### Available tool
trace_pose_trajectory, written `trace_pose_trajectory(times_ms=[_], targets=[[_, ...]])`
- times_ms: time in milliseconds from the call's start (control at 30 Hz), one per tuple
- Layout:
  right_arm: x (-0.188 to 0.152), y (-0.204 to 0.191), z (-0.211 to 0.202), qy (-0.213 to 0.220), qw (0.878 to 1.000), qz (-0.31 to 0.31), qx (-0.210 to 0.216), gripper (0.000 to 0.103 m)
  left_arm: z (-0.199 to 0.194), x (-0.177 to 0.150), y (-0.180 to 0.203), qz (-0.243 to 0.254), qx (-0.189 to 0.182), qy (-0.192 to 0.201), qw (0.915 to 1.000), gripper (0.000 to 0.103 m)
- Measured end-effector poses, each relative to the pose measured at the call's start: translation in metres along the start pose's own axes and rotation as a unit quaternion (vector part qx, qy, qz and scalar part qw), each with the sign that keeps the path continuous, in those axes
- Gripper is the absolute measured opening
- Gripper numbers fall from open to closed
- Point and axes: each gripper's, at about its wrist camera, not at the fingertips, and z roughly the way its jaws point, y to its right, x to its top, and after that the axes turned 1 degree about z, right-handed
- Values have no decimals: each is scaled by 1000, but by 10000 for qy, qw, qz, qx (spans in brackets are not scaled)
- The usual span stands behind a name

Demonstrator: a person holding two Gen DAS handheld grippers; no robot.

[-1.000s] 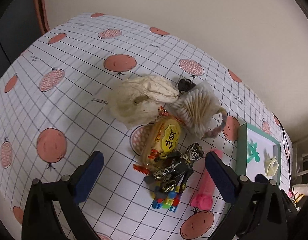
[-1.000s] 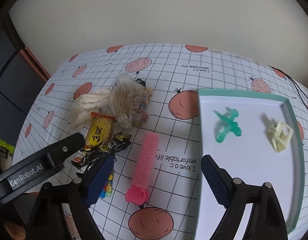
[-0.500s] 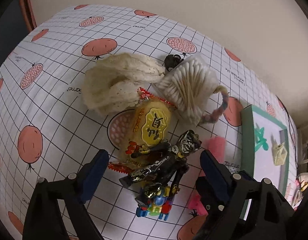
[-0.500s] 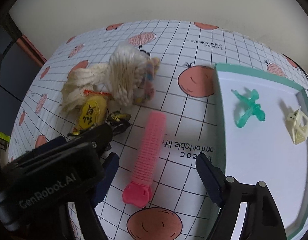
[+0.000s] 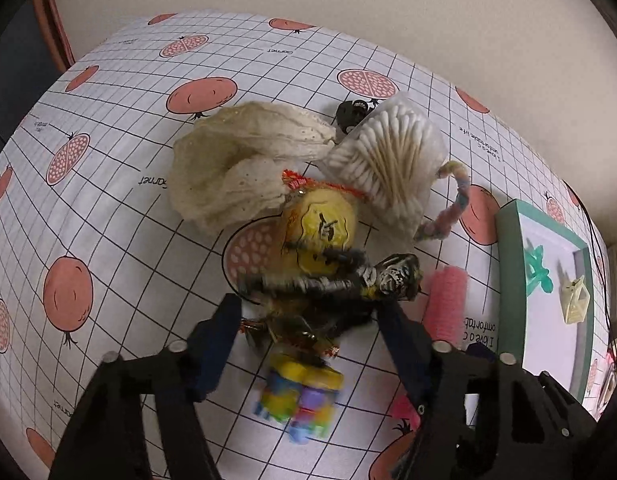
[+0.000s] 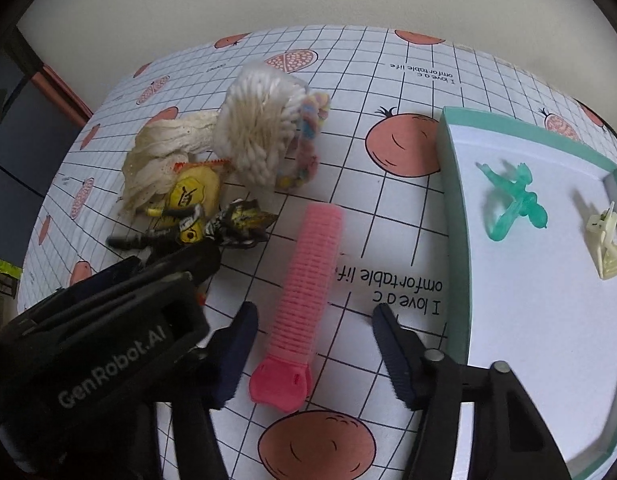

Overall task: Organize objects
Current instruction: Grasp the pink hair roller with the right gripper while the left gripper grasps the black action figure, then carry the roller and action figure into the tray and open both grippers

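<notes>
- My left tongs (image 5: 308,320) stand spread on both sides of the black and yellow wrapped figure (image 5: 348,280), which lies on the bench (image 5: 108,200) in the middle of the pile. I cannot tell if the pads touch it.
- My right tongs (image 6: 312,340) are spread too, with the lower part of the pink hair roller (image 6: 304,288) between the two fingers. The fingers look apart from it.
- The roller lies flat on the grid cloth, its wide clip end toward the camera, between the pile and the green tray (image 6: 452,240).
- Just behind the dark figure I see the yellow snack packet (image 5: 320,232). Behind that are a cream lace cloth (image 5: 236,164) and a clear bag of cotton swabs (image 5: 392,156).
- Only the left wrist view shows the coloured block toy (image 5: 300,396) below the figure, blurred, and a small black thing (image 5: 348,114) behind the swab bag.
- The pastel twisted loop (image 6: 308,140) is beside the swab bag; the right view shows more of it.
- The right wrist view shows the inside of the tray better: a green translucent clip (image 6: 512,200) and a pale cream clip (image 6: 606,240) lie on its white floor, apart from each other.
- In the right view the body of the left tongs fills the lower left corner and hides the lower part of the pile.
</notes>
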Motion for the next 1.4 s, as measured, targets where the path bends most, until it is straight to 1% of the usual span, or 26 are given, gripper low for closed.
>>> trace_pose_trajectory(times_ms=[67,133,167,200,267,333,467,700,867,933,1200,1400], targets=[[1,-1,1,-31,10000,2,49,52,0,0,-1,-16,-21,-1,10000,68],[1,-1,2,-46,10000,-12,61,48,0,0,-2,-35,-56,-9,10000,68],[1,-2,2,-37,10000,-26,48,43,0,0,-2,-37,-65,-9,10000,68],[1,-2,2,-43,10000,-23,50,41,-1,0,-2,-37,-73,-8,10000,68],[0,1,1,-48,10000,-7,79,33,0,1,-3,-44,-94,-6,9999,68],[-1,3,0,-53,9999,-7,86,29,0,2,-4,-65,-116,-10,9999,68],[-1,7,-2,-57,9999,5,130,27,-2,2,-5,-76,-119,12,9999,68],[2,10,-9,13,9998,10,186,27,-11,5,-8,-120,-149,119,9997,68],[5,8,-24,156,9996,-9,245,27,-23,8,-11,-170,-190,272,9993,68],[0,7,-37,221,9994,-21,270,27,-29,9,-11,-189,-206,343,9990,67],[3,5,-49,376,9988,-12,323,27,-48,14,-11,-210,-246,572,9978,67],[6,21,-61,471,9984,109,296,27,-56,14,1,-132,-297,650,9974,68]])
